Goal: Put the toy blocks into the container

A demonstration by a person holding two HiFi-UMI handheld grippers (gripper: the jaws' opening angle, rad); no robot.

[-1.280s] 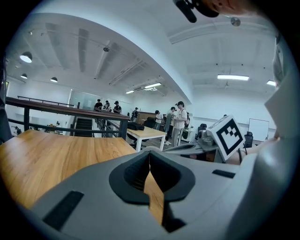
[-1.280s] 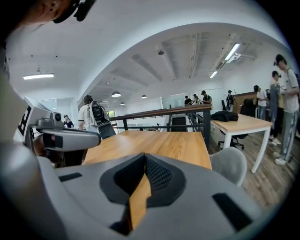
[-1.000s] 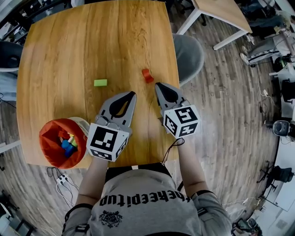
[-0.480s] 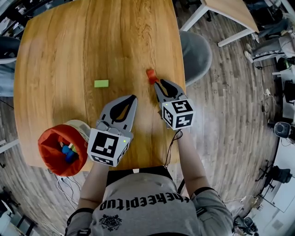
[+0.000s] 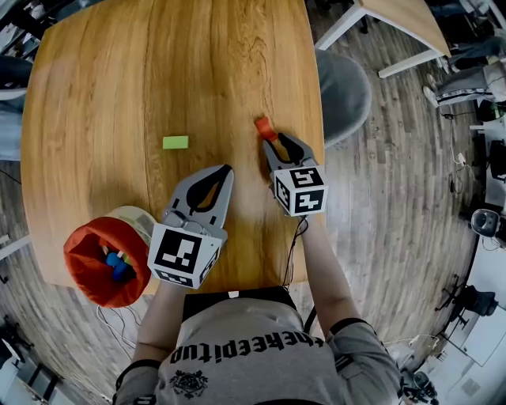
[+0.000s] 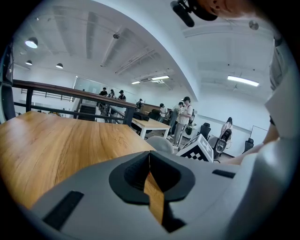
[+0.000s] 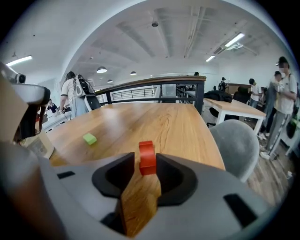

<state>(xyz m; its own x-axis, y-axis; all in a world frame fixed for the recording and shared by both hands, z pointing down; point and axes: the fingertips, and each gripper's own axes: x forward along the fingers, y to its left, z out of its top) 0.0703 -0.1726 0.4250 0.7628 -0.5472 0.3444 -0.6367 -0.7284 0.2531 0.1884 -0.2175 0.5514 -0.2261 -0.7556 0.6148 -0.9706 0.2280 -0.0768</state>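
Observation:
A small red block [image 5: 264, 127] [image 7: 147, 158] stands on the wooden table [image 5: 158, 71], just between the fingertips of my right gripper [image 5: 278, 142] [image 7: 146, 165]. Its jaws are opening, and the pads do not press on the block. A green block [image 5: 175, 142] [image 7: 89, 138] lies flat further left. The orange container [image 5: 88, 241], with blue and green blocks inside, sits at the table's near left corner. My left gripper [image 5: 227, 169] [image 6: 149, 154] hovers right of the container, jaws shut and empty.
A grey chair [image 5: 348, 87] [image 7: 236, 143] stands just past the table's right edge, close to the red block. A beige object [image 5: 136, 217] sits behind the container. A white table [image 5: 395, 20] and people stand further off.
My right gripper has moved forward to the red block and its jaws have spread from shut to open around it. The left gripper has stayed about where it was.

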